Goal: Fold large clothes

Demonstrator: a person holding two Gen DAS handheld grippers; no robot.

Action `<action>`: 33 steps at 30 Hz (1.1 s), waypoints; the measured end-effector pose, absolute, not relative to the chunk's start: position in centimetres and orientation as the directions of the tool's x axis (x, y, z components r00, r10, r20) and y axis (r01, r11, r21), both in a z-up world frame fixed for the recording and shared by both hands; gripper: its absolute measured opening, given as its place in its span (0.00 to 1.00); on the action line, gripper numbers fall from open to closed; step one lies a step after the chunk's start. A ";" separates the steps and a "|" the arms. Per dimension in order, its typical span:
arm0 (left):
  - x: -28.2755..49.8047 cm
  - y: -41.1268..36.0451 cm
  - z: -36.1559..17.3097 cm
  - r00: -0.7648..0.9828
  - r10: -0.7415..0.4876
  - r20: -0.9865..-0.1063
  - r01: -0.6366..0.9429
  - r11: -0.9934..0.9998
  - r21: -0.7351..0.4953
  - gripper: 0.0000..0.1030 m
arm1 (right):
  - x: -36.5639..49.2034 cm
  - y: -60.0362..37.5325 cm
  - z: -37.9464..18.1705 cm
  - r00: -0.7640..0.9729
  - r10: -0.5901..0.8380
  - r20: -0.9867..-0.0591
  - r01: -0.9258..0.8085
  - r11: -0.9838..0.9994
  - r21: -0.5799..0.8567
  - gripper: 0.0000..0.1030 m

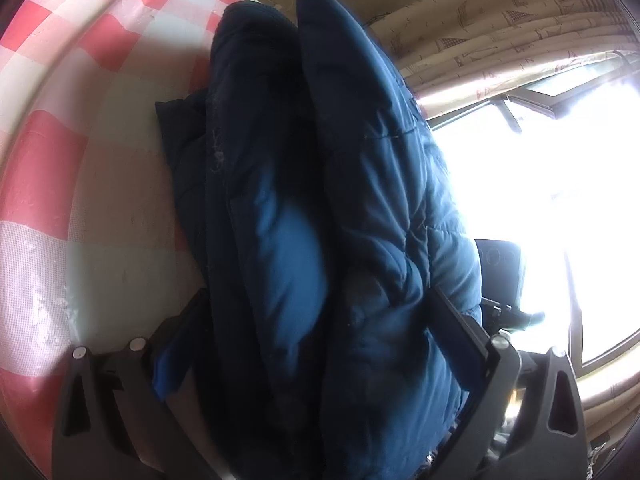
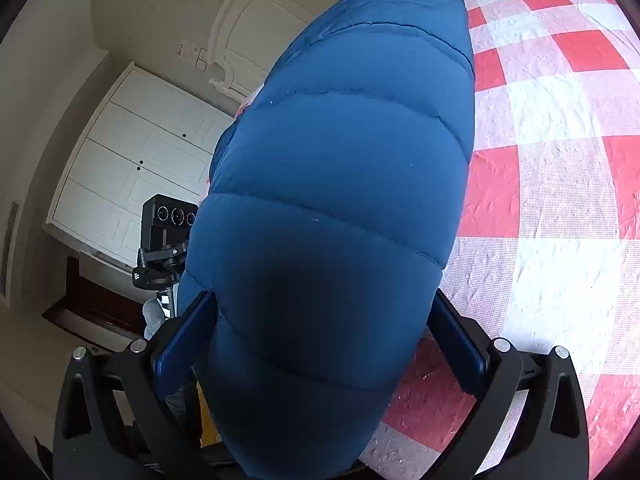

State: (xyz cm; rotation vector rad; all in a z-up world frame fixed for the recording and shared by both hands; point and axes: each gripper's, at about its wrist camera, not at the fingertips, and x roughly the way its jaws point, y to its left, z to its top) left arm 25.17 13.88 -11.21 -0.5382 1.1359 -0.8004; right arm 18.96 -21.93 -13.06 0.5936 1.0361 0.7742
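The thick, quilted blue down jacket (image 2: pixel 340 208) lies bundled on the red-and-white checked cloth (image 2: pixel 560 160) that covers the surface. In both wrist views its long axis runs straight away from the camera, along the line of the fingers, from the near edge to the far end of the cloth.

The right gripper (image 2: pixel 320 340) stands with its fingers spread to their widest, and the padded bulk fills the whole gap between them. The pads flank the jacket at either side, but whether they press on it or only brush it cannot be told; the width suggests a loose straddle, not a pinch.

The left gripper (image 1: pixel 316 324) likewise has its fingers wide apart around two stacked, darker folds of the same jacket (image 1: pixel 320 200). Its left finger is largely hidden behind the fabric, so a firm hold cannot be confirmed there either.

Neither hand is nearer: each already sits at a near end of the bundle. I judge that the coming move depends on the fold line running lengthwise between the fingers. A black camera unit on a stand (image 2: pixel 168 236) stands off to the left, clear of the jacket.
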 end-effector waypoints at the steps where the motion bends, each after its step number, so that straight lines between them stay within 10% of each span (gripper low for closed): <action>1: 25.1 13.8 -11.2 0.202 -0.789 -0.581 0.287 0.614 -0.735 0.99 | 19.1 -21.6 -13.0 0.290 0.797 -0.530 -0.279 0.600 0.750 0.96; 13: 21.6 11.7 -10.1 0.376 -0.806 -0.458 0.361 0.582 -0.729 0.76 | 15.6 -19.9 -9.2 0.522 0.707 -0.478 -0.478 0.706 0.522 0.76; 24: 36.9 1.8 -7.7 0.383 -0.781 -0.494 0.314 0.613 -0.725 0.66 | 27.3 -27.9 -6.3 0.658 0.600 -0.454 -0.362 0.781 0.509 0.73; 33: 40.8 -2.1 -10.9 0.422 -0.736 -0.529 0.245 0.655 -0.715 0.86 | 30.5 -33.2 -9.9 0.683 0.521 -0.511 -0.139 0.781 0.609 0.89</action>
